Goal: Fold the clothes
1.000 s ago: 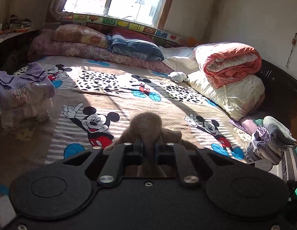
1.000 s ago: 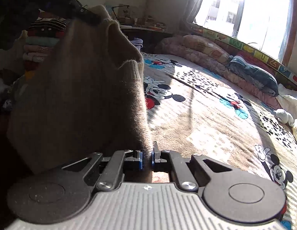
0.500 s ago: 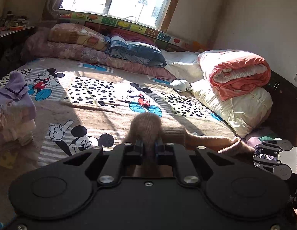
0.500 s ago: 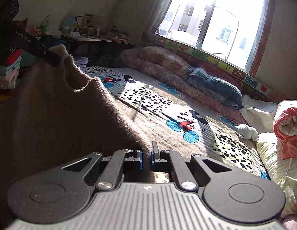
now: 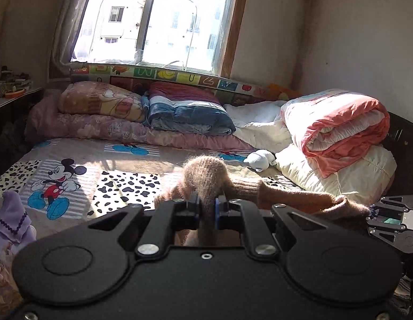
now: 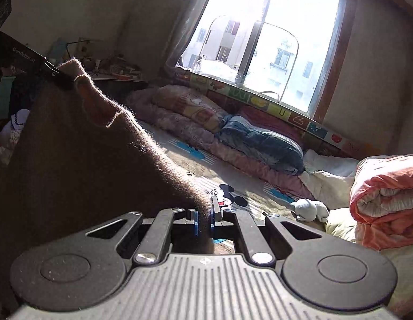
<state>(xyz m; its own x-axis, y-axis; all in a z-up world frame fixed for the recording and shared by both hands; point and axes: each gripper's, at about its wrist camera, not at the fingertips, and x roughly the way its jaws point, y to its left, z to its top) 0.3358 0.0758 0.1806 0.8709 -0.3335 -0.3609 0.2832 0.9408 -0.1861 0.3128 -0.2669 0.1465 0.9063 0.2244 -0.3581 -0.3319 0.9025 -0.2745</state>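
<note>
A fuzzy brown sweater (image 5: 206, 176) is held up over the bed between both grippers. My left gripper (image 5: 206, 206) is shut on one bunched shoulder of it, and the knit stretches rightward to the right gripper (image 5: 371, 213) at the frame's edge. In the right wrist view my right gripper (image 6: 204, 217) is shut on the other shoulder; the brown sweater (image 6: 81, 165) hangs as a dark sheet to the left, up to the left gripper (image 6: 59, 77) pinching its far corner. The sweater's lower part is hidden.
The bed has a cartoon-mouse blanket (image 5: 81, 178). Pillows and a blue folded quilt (image 5: 187, 117) line the window side. A rolled pink-and-white duvet (image 5: 337, 128) sits on cream bedding at right. A white soft toy (image 5: 259, 158) lies nearby, a lilac garment pile (image 5: 9, 224) at left.
Both grippers have risen and tilted up toward the window, still holding the sweater. The sweater is now stretched wider between them, and the right gripper has come into the left wrist view.
</note>
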